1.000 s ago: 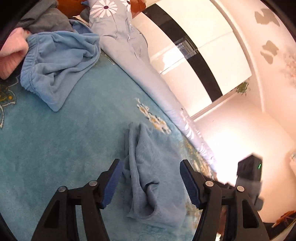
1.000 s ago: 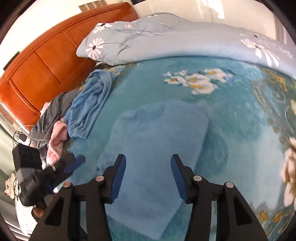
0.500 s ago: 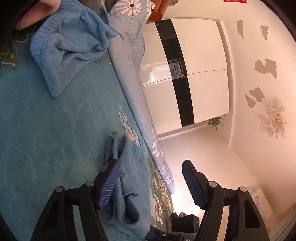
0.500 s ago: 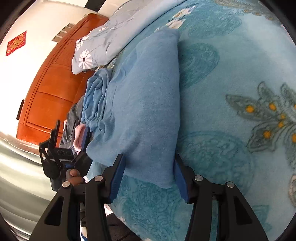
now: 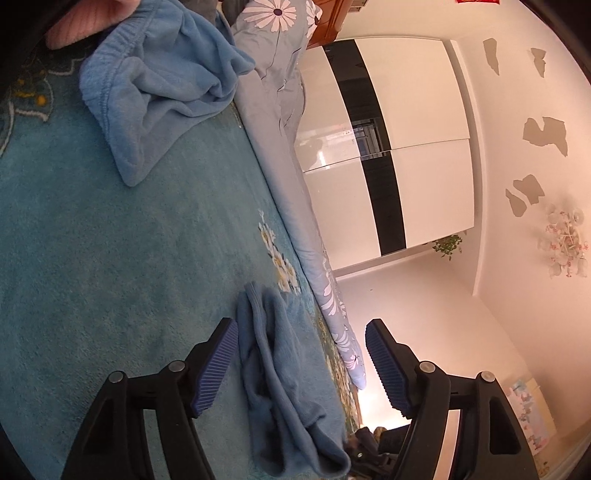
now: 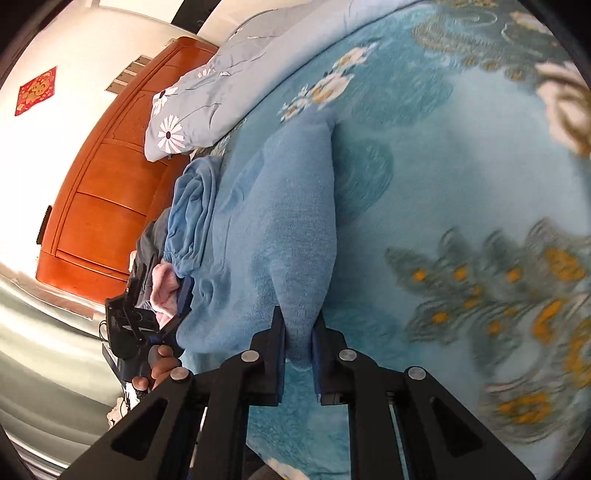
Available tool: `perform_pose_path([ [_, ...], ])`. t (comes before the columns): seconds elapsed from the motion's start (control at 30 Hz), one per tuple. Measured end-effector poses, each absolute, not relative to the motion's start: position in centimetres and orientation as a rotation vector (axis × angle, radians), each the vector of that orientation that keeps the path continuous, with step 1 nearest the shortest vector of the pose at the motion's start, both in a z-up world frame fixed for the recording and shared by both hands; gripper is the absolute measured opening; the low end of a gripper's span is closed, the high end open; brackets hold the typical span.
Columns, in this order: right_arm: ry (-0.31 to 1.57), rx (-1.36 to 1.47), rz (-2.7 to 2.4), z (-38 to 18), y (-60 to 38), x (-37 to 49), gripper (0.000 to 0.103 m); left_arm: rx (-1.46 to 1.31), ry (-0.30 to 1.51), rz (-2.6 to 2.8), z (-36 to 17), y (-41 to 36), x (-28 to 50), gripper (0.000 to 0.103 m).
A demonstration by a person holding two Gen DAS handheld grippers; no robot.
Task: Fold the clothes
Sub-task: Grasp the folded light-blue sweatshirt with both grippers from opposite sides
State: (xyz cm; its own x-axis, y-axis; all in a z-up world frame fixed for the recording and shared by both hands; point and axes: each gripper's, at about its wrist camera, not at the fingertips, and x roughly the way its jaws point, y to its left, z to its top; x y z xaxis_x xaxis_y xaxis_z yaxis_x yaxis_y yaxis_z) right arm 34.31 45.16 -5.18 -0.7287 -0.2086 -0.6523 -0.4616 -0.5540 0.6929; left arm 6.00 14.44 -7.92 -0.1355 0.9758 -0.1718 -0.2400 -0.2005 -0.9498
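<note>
— Blue fleece everywhere. Which piece is the one being folded?

— The flat garment (image 6: 280, 236) in the middle of the teal blanket (image 6: 461, 206). In the right wrist view its near edge is pinched between the pads of the right gripper (image 6: 298, 354); those jaws have just been closing and now clench the cloth.

— And the other gripper?

— The left gripper (image 5: 299, 369) is released, jaws wide, and they have just been opening a little. A bunched fold of the same blue cloth (image 5: 280, 373) lies between them on the blanket (image 5: 110, 277). The left pad (image 5: 216, 369) sits just beside the fold; whether it touches is hard to say from this angle. The right pad (image 5: 386, 369) is clear of it.

— What else is on the bed?

— A second, crumpled blue garment (image 5: 162, 85) further up, next to something pink (image 5: 88, 22) at the frame's edge. A pale quilt (image 5: 280, 74) with daisies runs along the blanket's far side.

— Beyond the bed?

— A glossy white wardrobe (image 5: 413, 155) with a black stripe in the left view, an orange wooden headboard (image 6: 107, 192) in the right. The left gripper (image 6: 147, 325) also shows there, at the garment's far side, a hand (image 6: 159, 365) on its grip.
</note>
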Motion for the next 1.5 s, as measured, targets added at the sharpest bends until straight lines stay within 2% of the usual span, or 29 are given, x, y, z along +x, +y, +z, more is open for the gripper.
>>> perform_pose_path([
  [0.13,1.207,-1.099,2.374,-2.6,51.3,36.5,0.012,-1.083,-0.86,1.569,-6.1,17.2,6.9,0.077],
  [0.27,1.123,-1.137,2.34,-2.3,55.5,35.9,0.011,-1.123,-0.587,1.593,-3.8,22.5,7.6,0.077],
  [0.37,1.118,-1.125,2.306,-2.9,57.7,35.0,0.011,-1.171,-0.349,1.646,-3.5,26.8,7.4,0.077],
  [0.43,1.125,-1.126,2.287,-3.5,59.0,34.8,0.011,-1.243,-0.267,1.604,-4.6,29.1,7.2,0.077],
  [0.63,1.198,-1.114,2.239,-5.2,62.6,34.7,0.012,-1.336,-0.174,1.485,-6.9,33.4,8.4,0.077],
  [0.73,1.207,-1.112,2.246,-5.0,62.7,35.4,0.016,-1.338,-0.144,1.442,-6.9,35.2,9.5,0.077],
  [0.87,1.188,-1.022,2.266,-3.8,61.6,38.3,0.032,-1.332,-0.152,1.427,-6.8,35.9,10.1,0.077],
  [1.0,1.331,-0.984,2.259,-5.5,59.8,40.5,0.044,-1.339,-0.17,1.386,-6.8,36.3,11.2,0.076],
  [1.03,1.367,-0.989,2.246,-6.2,59.3,40.6,0.044,-1.336,-0.16,1.386,-6.7,36.5,11.6,0.071],
  [1.07,1.414,-0.988,2.237,-6.8,58.8,40.8,0.044,-1.345,-0.163,1.381,-6.7,36.5,12.0,0.056],
  [1.13,1.512,-0.973,2.235,-7.7,57.7,40.8,0.044,-1.358,-0.174,1.387,-6.8,36.3,12.5,0.041],
  [1.17,1.55,-0.957,2.238,-8.0,57.3,40.9,0.044,-1.36,-0.178,1.402,-6.7,36.0,12.7,0.028],
  [1.2,1.579,-0.945,2.238,-8.2,56.8,40.9,0.044,-1.37,-0.207,1.395,-6.7,35.5,12.7,0.022],
  [1.27,1.602,-0.936,2.232,-8.5,56.0,41.1,0.044,-1.386,-0.251,1.38,-6.5,34.1,13.0,0.018],
  [1.43,1.663,-0.959,2.27,-8.8,53.4,41.8,0.044,-1.368,-0.249,1.404,-5.0,29.3,14.9,0.017],
  [1.5,1.621,-1.017,2.291,-8.7,52.2,41.6,0.044,-1.361,-0.25,1.436,-4.9,27.5,14.8,0.017],
])
